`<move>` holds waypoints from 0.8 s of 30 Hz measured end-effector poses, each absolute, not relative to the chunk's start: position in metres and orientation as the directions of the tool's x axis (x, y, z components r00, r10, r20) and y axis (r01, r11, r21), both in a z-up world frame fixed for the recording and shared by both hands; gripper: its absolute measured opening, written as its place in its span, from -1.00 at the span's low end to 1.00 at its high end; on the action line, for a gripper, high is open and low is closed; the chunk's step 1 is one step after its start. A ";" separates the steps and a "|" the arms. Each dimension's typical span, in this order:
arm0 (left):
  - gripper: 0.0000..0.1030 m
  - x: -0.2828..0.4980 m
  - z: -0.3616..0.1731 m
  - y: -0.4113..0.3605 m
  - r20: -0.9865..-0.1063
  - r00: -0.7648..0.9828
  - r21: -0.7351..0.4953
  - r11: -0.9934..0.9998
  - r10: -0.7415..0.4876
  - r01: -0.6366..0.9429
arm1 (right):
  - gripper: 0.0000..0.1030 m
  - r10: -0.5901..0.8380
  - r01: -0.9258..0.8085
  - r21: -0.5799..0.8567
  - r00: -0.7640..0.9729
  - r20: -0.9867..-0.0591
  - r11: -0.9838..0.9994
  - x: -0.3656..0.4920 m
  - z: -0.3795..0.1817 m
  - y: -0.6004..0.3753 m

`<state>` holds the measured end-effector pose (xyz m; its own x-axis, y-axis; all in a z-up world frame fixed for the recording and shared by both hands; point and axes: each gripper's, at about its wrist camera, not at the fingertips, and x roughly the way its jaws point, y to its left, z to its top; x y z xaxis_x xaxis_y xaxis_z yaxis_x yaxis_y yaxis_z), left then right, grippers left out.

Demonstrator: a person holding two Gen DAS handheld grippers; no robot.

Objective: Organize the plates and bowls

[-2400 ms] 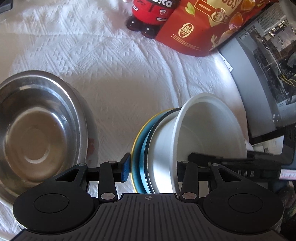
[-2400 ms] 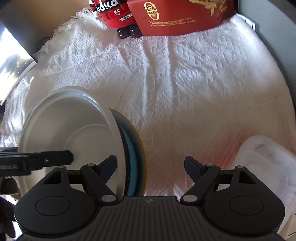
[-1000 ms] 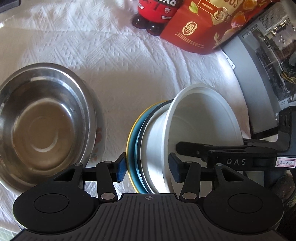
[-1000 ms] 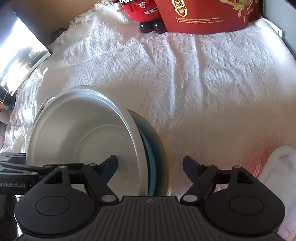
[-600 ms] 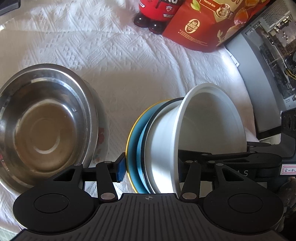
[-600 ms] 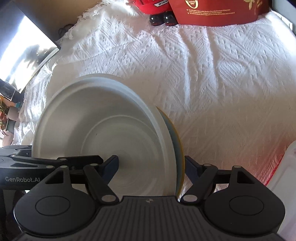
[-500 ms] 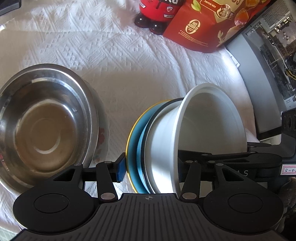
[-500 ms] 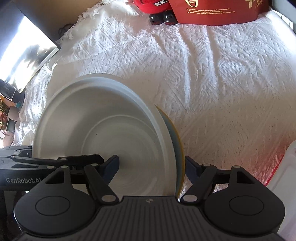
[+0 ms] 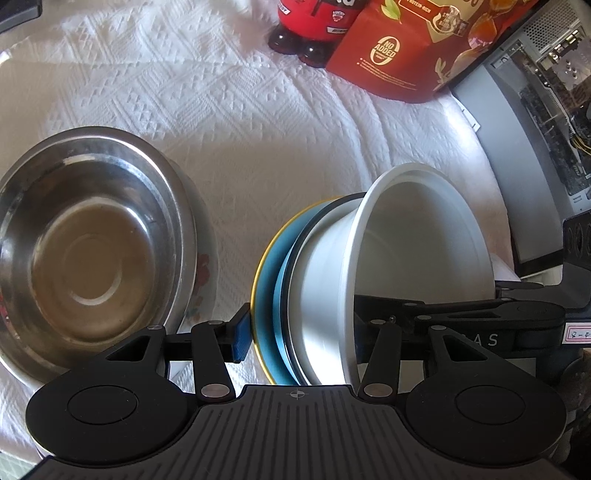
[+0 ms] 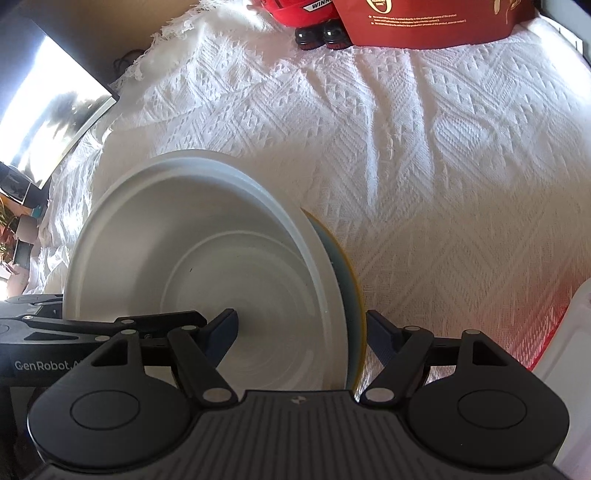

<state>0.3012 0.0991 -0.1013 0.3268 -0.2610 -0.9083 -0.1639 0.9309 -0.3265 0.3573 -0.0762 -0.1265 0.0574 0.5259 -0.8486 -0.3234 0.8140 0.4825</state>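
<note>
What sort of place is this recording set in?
Probably a home room, not a proper kitchen. The dishes sit on a white woven cloth like a bedspread, a red snack bag and a bottle stand at the far edge, and an open computer case is beside it.

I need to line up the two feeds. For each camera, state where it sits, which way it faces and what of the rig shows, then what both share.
Left wrist: on the left gripper, facing steeply down along its fingers at the steel bowl and the tilted dish stack; the right gripper's fingers enter from the right.
Right wrist: on the right gripper, facing steeply down into the white bowl; the left gripper's fingers enter from the left.
Shared: the white bowl, blue plate, white cloth, red pouch.
</note>
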 end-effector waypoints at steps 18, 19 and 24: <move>-0.02 0.288 -0.094 0.099 -0.913 0.331 -0.302 0.940 -0.238 -0.156 | 0.41 0.543 -0.326 0.502 0.043 -0.838 0.801 0.351 -0.120 -0.068; -0.02 0.289 -0.094 0.098 -0.913 0.332 -0.298 0.942 -0.236 -0.152 | 0.41 0.545 -0.326 0.504 0.040 -0.838 0.799 0.351 -0.121 -0.068; -0.01 0.295 -0.093 0.095 -0.915 0.332 -0.289 0.946 -0.230 -0.143 | 0.42 0.535 -0.327 0.499 0.026 -0.844 0.802 0.351 -0.123 -0.070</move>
<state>0.2947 0.0947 -0.0934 0.3321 -0.2295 -0.9149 -0.1430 0.9465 -0.2894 0.3511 -0.0701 -0.1228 0.0259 0.5355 -0.8442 -0.3273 0.8024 0.4990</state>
